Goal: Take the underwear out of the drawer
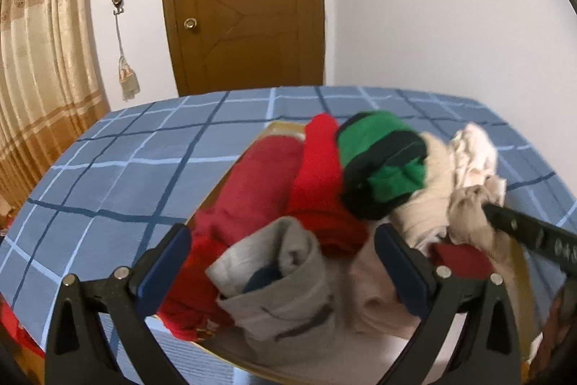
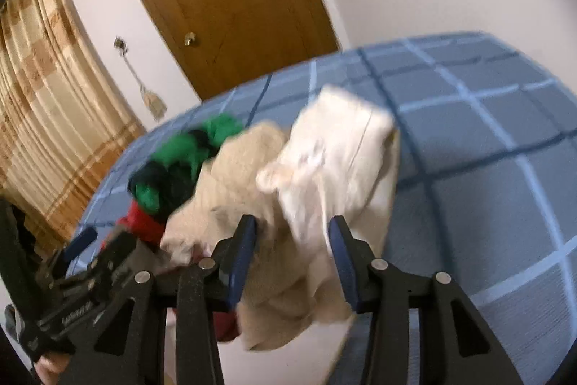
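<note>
A wooden drawer (image 1: 211, 192) lies on the bed, piled with rolled underwear: dark red (image 1: 259, 175), bright red (image 1: 317, 165), green and black (image 1: 382, 161), grey (image 1: 285, 280), beige (image 1: 468, 208) and cream (image 1: 472, 147). My left gripper (image 1: 283, 233) hangs wide open just above the grey roll, touching nothing. In the right wrist view, my right gripper (image 2: 293, 222) has its pads closed on bunched beige underwear (image 2: 274, 240), with the cream piece (image 2: 339, 147) draped beside it. One right finger (image 1: 523, 230) shows at the edge of the pile.
A bed with a blue checked cover (image 1: 126, 175) carries the drawer. Behind it are a brown door (image 1: 241, 6), a white wall and a beige curtain (image 1: 39, 78) on the left. A hand (image 2: 50, 367) holds the left gripper's handle.
</note>
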The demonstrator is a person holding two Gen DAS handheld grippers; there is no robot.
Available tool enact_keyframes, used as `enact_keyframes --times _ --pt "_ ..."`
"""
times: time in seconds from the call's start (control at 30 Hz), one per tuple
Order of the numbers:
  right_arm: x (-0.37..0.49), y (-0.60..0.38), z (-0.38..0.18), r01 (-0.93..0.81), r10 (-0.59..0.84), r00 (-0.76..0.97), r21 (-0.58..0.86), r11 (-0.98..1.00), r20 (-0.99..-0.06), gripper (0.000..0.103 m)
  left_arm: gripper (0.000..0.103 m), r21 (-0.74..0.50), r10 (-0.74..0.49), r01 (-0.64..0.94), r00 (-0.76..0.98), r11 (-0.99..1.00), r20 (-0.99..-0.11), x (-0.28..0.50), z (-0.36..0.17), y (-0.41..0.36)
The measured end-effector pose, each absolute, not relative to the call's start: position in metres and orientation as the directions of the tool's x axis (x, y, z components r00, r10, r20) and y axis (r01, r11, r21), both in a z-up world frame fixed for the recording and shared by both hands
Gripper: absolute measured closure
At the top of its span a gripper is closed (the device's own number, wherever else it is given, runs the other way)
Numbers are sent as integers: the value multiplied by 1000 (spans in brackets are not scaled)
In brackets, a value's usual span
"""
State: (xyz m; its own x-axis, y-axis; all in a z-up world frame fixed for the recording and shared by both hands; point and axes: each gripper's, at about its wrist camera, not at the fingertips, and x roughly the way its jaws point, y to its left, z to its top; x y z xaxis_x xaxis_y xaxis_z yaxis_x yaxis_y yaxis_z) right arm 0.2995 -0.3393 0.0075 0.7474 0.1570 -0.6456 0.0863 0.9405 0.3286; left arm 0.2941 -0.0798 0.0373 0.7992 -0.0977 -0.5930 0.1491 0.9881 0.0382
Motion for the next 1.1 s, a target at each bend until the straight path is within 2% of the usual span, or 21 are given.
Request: enact_keyframes --times 0.13,0.33,0.4,0.5,0.7,0.73,0.8,1.1 --pt "280 -322 4 101 92 747 249 963 -658 57 0 67 -88 168 769 984 -633 296 19 -82" --pt "258 -317 4 100 121 735 283 954 -667 57 0 131 -64 183 785 974 -616 288 10 -92" --pt "256 -319 5 99 146 739 320 942 -658 57 0 114 -84 192 787 975 -611 281 14 -91" --pt "242 -321 11 103 171 770 384 918 -615 57 0 80 -114 196 804 977 -583 271 23 -84" --pt "206 -304 32 70 140 861 385 920 -490 55 0 92 -109 186 837 978 -537 249 38 -84" --pt "203 -301 34 68 136 867 385 920 -479 54 0 92 -112 189 839 978 -532 244 40 -85" --pt "199 -298 37 69 134 872 389 919 -470 41 0 94 -116 193 841 977 -528 237 42 -87" --pt "177 -289 44 40 155 889 412 910 -430 40 0 84 -109 174 858 981 -503 205 51 -81"
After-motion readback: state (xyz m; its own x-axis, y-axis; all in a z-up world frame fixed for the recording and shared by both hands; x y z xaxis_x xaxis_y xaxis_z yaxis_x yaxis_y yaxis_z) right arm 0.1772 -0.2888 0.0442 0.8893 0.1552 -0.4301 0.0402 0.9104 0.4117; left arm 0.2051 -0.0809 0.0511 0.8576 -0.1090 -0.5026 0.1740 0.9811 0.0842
